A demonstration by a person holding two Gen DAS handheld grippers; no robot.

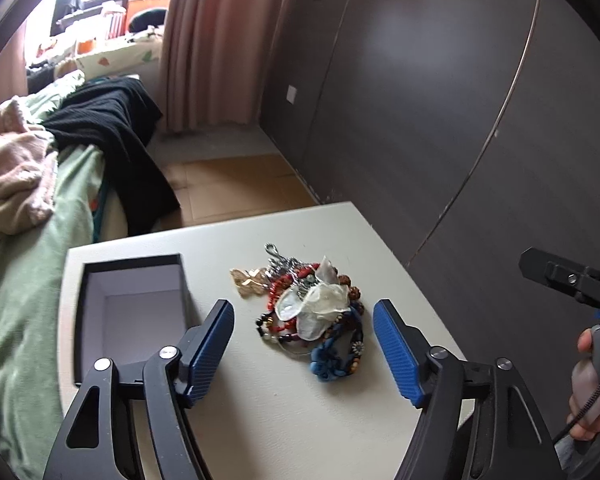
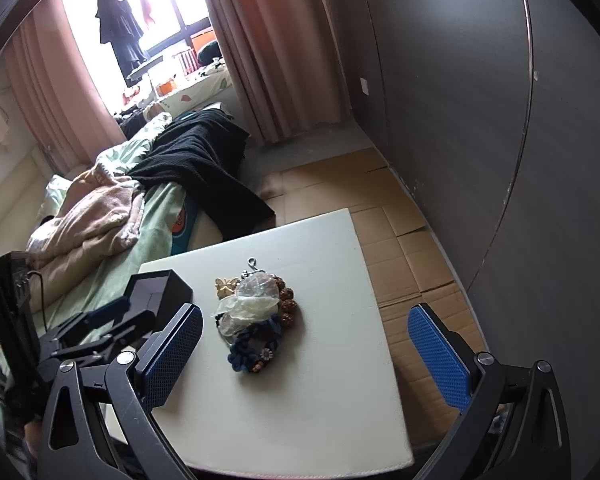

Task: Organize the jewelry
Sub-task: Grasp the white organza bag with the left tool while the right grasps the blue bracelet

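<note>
A tangled pile of jewelry [image 1: 312,312] lies on a small white table [image 1: 260,408]: red beads, a metal chain, a gold piece, clear bags, brown beads and a blue flower band. An open black box [image 1: 136,312] with a pale lining stands left of it. My left gripper [image 1: 304,320] is open and empty, hovering just before the pile. In the right wrist view the pile [image 2: 256,312] and box [image 2: 160,292] show again. My right gripper [image 2: 304,332] is open and empty, above the table's near right side. The left gripper's body [image 2: 100,328] shows at the left.
A bed [image 1: 24,280] with green sheet, pink blanket and black garment lies left of the table. A dark wardrobe [image 1: 440,100] stands on the right. Cardboard [image 2: 404,240] covers the floor between them. Pink curtains [image 2: 260,48] and a window are at the back.
</note>
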